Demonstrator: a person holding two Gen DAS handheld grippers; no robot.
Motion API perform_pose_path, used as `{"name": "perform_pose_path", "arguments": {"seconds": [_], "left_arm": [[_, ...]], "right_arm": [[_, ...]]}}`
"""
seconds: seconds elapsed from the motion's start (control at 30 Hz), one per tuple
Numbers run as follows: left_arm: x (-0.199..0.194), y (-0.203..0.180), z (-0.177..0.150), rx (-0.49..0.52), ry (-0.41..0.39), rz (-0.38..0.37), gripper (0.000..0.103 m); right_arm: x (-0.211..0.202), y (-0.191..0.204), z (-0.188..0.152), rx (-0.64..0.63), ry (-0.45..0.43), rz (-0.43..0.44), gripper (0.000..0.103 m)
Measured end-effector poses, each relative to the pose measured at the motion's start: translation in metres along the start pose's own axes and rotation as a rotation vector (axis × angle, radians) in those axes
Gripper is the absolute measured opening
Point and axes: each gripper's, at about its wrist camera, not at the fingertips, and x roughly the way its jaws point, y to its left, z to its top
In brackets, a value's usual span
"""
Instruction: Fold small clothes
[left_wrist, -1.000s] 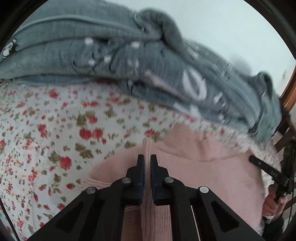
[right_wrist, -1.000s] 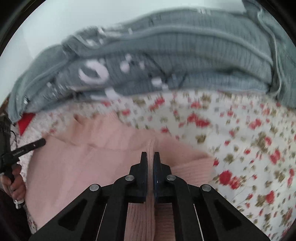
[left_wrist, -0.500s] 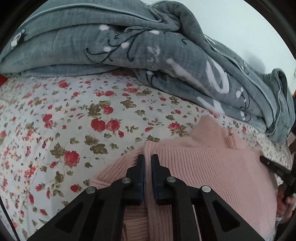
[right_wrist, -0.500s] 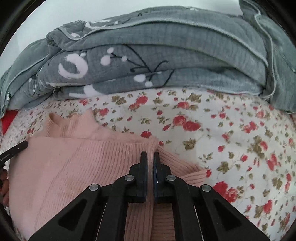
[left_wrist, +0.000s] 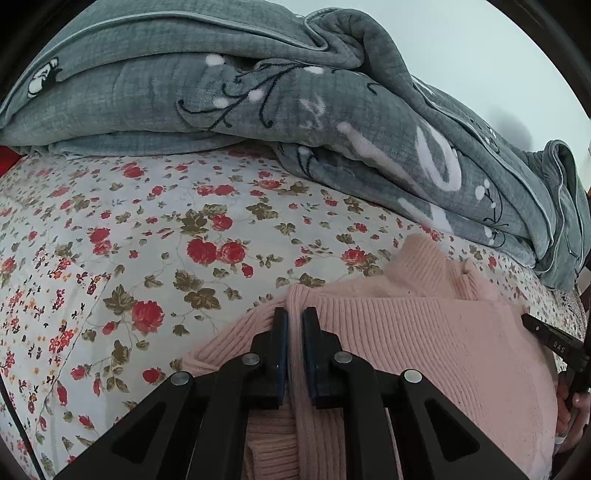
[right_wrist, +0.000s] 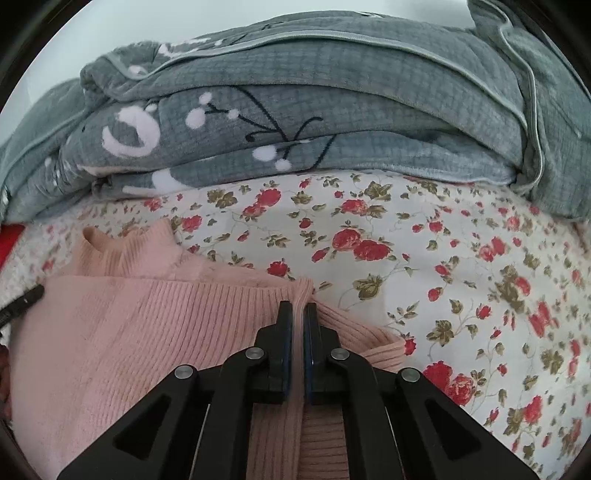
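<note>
A pink ribbed knit sweater (left_wrist: 424, 332) lies on a floral bedsheet (left_wrist: 147, 240), its high collar toward the blanket. My left gripper (left_wrist: 294, 317) is shut on a pinched edge of the sweater at its left side. My right gripper (right_wrist: 299, 312) is shut on the sweater (right_wrist: 129, 325) at its right side, a folded layer carried over the lower one. The right gripper's finger tip (left_wrist: 546, 332) shows at the right edge of the left wrist view; the left gripper's finger tip (right_wrist: 22, 301) shows at the left edge of the right wrist view.
A thick grey blanket (left_wrist: 258, 92) with white and black print is piled along the far side of the bed, also in the right wrist view (right_wrist: 314, 110). A pale wall stands behind it. The floral sheet (right_wrist: 461, 277) spreads around the sweater.
Both grippers, still shut on the sweater, have carried its edge forward toward the collar. The motion blur has gone and the folded layer now lies lower over the sweater.
</note>
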Motion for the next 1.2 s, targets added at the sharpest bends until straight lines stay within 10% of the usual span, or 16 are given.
{"name": "perform_pose_path", "arguments": {"seconds": [0.63,1.2], "left_arm": [[0.005,-0.022,-0.005,0.134,-0.024,0.189,0.013],[0.003,-0.019,-0.005,0.112,-0.026,0.166,0.013]], "right_arm": [[0.002,0.002,0.001,-0.009,0.0,-0.003,0.004],[0.002,0.0,0.001,-0.001,0.001,0.01,0.004]]}}
